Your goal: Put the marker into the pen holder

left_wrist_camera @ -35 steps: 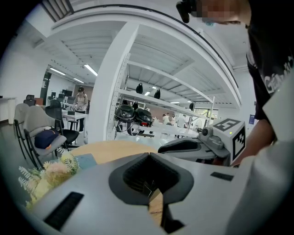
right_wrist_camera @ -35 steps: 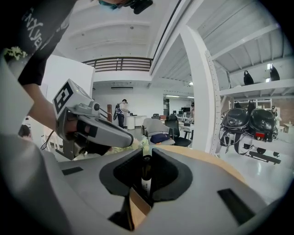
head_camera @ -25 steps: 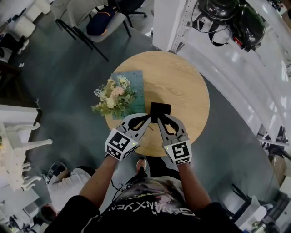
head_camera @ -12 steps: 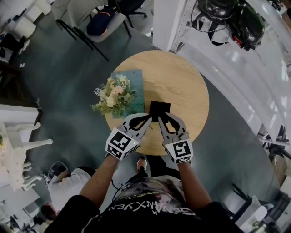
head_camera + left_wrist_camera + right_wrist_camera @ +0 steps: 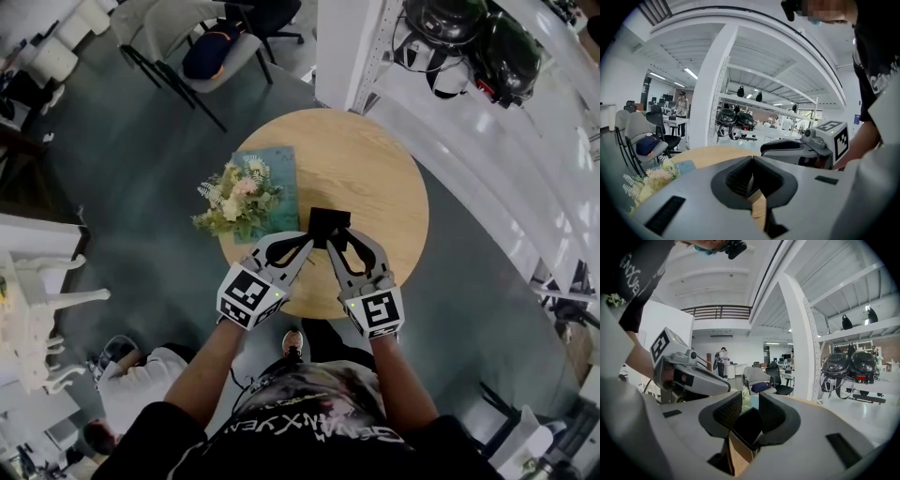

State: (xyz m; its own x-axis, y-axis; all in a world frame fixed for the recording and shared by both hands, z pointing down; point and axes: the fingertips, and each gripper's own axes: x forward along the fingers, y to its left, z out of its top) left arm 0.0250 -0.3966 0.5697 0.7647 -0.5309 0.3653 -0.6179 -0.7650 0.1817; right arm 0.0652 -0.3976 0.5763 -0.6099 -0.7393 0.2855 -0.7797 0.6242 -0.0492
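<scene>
A square black pen holder (image 5: 330,221) stands on the round wooden table (image 5: 375,169), near its front edge. Both grippers meet at the holder's near side. My left gripper (image 5: 308,246) is shut, its pads touching at the tips with nothing between them (image 5: 752,160). My right gripper (image 5: 337,243) hangs just over the holder (image 5: 749,426); its jaws are opening and the gap between the pads (image 5: 750,400) is empty. No marker shows in any view. Each gripper sees the other beside it.
A bunch of pale flowers (image 5: 234,202) lies on a teal mat (image 5: 281,167) left of the holder. A white column (image 5: 345,47) and shelving stand behind the table, and a chair (image 5: 211,47) at the far left. Grey floor surrounds the table.
The right gripper's jaws have spread wider and its marker cube has shifted slightly right. The left gripper and the pen holder have stayed put.
</scene>
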